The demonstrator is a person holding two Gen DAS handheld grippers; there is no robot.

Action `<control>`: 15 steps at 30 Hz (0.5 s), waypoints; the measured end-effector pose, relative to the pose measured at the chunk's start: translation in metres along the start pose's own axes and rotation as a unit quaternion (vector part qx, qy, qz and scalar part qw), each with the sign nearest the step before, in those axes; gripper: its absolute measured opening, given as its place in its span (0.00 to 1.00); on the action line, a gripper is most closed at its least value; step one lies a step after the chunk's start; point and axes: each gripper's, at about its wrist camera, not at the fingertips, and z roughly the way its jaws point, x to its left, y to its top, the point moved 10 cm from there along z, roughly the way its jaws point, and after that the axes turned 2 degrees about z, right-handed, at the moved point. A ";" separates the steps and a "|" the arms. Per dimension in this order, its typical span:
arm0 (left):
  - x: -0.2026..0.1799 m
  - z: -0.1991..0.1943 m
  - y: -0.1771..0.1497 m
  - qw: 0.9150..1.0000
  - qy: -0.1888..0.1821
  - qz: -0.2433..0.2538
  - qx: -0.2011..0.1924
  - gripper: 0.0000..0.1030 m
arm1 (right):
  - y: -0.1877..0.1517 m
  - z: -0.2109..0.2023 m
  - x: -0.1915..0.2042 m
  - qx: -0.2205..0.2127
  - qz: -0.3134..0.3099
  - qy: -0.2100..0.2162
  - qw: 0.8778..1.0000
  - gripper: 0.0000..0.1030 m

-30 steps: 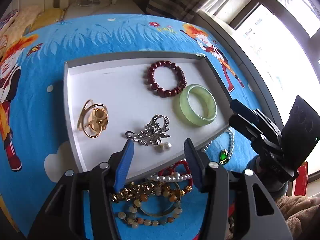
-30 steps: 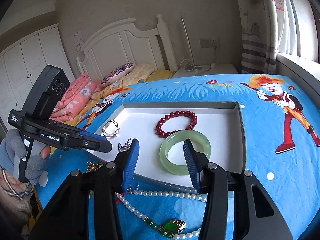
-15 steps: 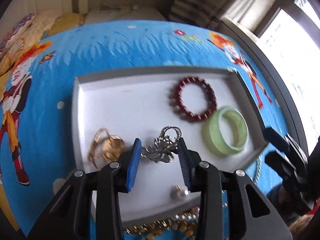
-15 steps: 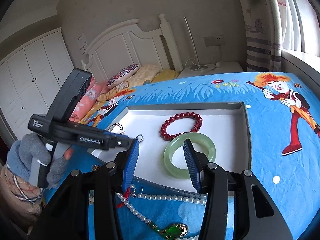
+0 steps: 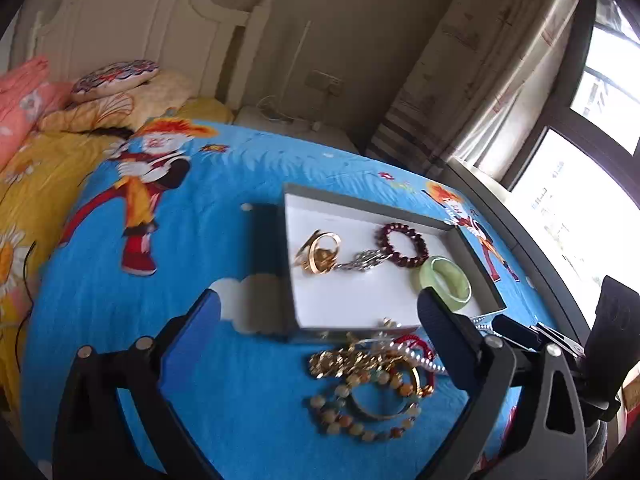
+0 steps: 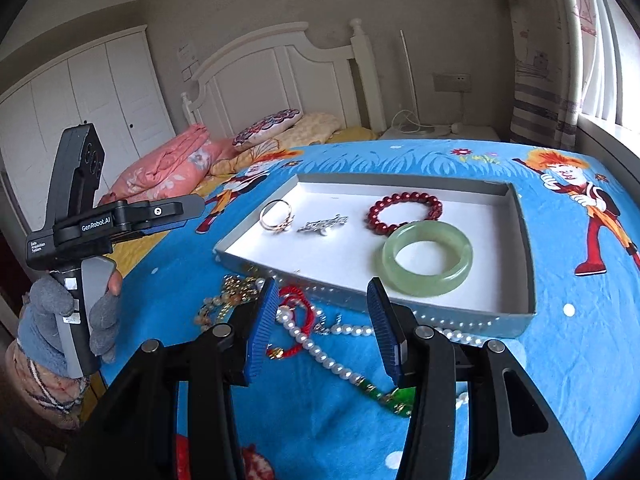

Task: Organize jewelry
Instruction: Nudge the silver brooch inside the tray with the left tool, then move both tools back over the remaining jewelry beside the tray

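A grey-rimmed white tray [image 5: 292, 240] [image 6: 528, 240] lies on the blue bedspread. In it are a gold brooch [image 5: 320, 252] [image 6: 276, 216], a silver brooch [image 5: 364, 260] [image 6: 322, 226], a red bead bracelet [image 5: 402, 244] [image 6: 404, 212] and a green jade bangle [image 5: 446, 280] [image 6: 428, 258]. A tangled pile of bead and gold jewelry [image 5: 368, 372] lies in front of the tray. My left gripper [image 5: 316, 332] [image 6: 192, 210] hangs back from the tray; its jaws are opening wide with nothing between them. My right gripper [image 6: 324, 332] [image 5: 516, 332] stands half open over a pearl necklace [image 6: 332, 360] with a green pendant [image 6: 400, 396], not touching it.
A red cord bracelet [image 6: 294, 300] and gold chains [image 6: 232, 288] lie by the tray's near edge. A gloved hand [image 6: 80, 320] holds the left gripper. Pillows [image 6: 264, 128] and a white headboard [image 6: 280, 80] stand at the far end, a curtained window [image 5: 560, 160] to the right.
The left gripper pulled back from the tray and swung left, and its jaws spread wide. The silver brooch now lies beside the gold one. The right gripper shifted slightly over the pearl necklace.
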 end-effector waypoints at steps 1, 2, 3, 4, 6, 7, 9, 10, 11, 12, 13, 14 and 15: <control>0.008 -0.005 -0.006 1.000 0.010 -0.007 -0.001 0.98 | -0.002 0.002 0.007 0.005 -0.008 0.001 1.000 0.45; 0.014 -0.008 -0.014 1.000 0.019 -0.009 0.000 0.98 | -0.005 0.003 0.013 0.009 -0.016 0.001 1.000 0.45; 0.020 -0.011 -0.020 1.000 0.027 -0.009 0.002 0.98 | -0.008 0.004 0.019 0.014 -0.024 0.001 1.000 0.45; 0.026 -0.013 -0.024 0.999 0.036 -0.007 0.001 0.98 | -0.012 0.005 0.024 0.018 -0.029 0.001 0.999 0.45; 0.036 -0.015 -0.030 0.999 0.053 -0.004 -0.003 0.98 | -0.018 0.008 0.031 0.027 -0.038 -0.002 0.999 0.45; 0.042 -0.013 -0.033 0.998 0.058 -0.004 -0.004 0.98 | -0.020 0.010 0.033 0.031 -0.040 -0.005 0.999 0.45; 0.052 -0.008 -0.038 0.999 0.041 -0.029 0.010 0.98 | -0.023 0.013 0.032 0.037 -0.045 -0.013 0.998 0.45; 0.055 -0.007 -0.037 0.998 0.038 -0.040 0.011 0.97 | -0.023 0.015 0.031 0.039 -0.048 -0.020 0.998 0.45; 0.057 -0.005 -0.037 0.998 0.036 -0.047 0.014 0.97 | -0.024 0.017 0.030 0.041 -0.050 -0.025 0.998 0.45; 0.058 -0.001 -0.038 0.998 0.035 -0.049 0.021 0.97 | -0.025 0.018 0.029 0.043 -0.050 -0.027 0.997 0.45; 0.057 0.001 -0.039 0.998 0.033 -0.047 0.026 0.98 | -0.026 0.020 0.028 0.046 -0.048 -0.026 0.997 0.45; 0.055 0.002 -0.041 0.998 0.031 -0.043 0.030 0.98 | -0.027 0.022 0.028 0.049 -0.046 -0.025 0.997 0.43; 0.053 0.003 -0.041 0.998 0.030 -0.037 0.032 0.98 | -0.028 0.024 0.029 0.053 -0.046 -0.022 0.997 0.40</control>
